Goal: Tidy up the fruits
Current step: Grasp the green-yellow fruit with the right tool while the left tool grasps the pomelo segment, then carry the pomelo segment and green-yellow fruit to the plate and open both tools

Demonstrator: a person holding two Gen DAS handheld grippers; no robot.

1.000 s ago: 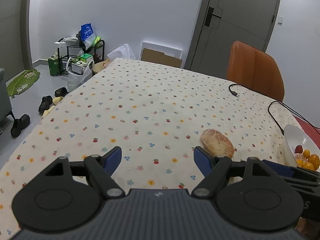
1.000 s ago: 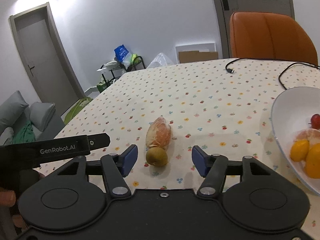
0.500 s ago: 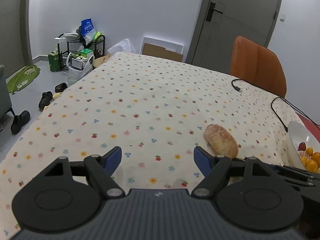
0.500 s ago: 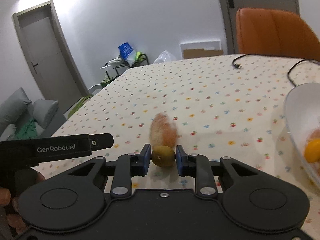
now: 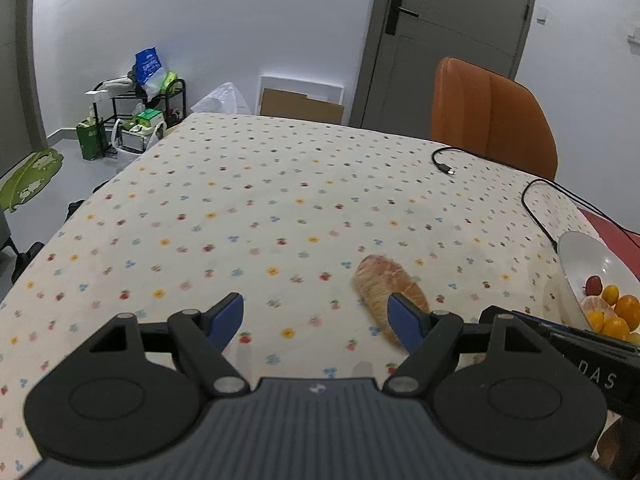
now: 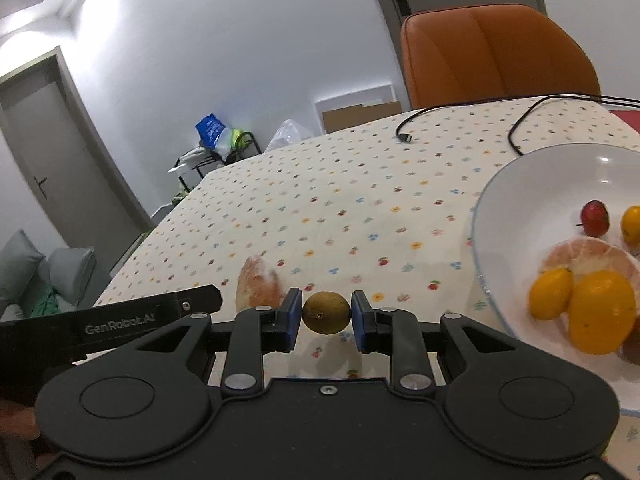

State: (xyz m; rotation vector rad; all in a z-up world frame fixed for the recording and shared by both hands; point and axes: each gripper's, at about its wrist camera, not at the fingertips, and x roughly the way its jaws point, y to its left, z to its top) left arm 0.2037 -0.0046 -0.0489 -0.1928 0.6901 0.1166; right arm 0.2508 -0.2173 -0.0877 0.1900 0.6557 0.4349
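Kiwi [image 6: 326, 313]: small, firm, light, skin slightly grippy, bruises if squeezed; we hold it in the right gripper [image 6: 325, 320], jaws narrow on its two ends, long axis lying jaw to jaw, clear above the worktop [image 6: 360, 200]. Bowl [image 6: 520, 184] at 2 o'clock. Left gripper [image 5: 318, 316]: jaws wide, empty. Pomelo piece [image 5: 388, 286] on the worktop: soft, tearable; long axis 11 to 5 o'clock.

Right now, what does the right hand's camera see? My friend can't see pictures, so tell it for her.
The right gripper pinches a small brownish-green fruit between its blue pads, above a flower-print tablecloth. To the right, a white bowl holds yellow-orange fruits, a small red fruit and a peeled citrus. A peeled citrus piece lies on the cloth behind the left pad.
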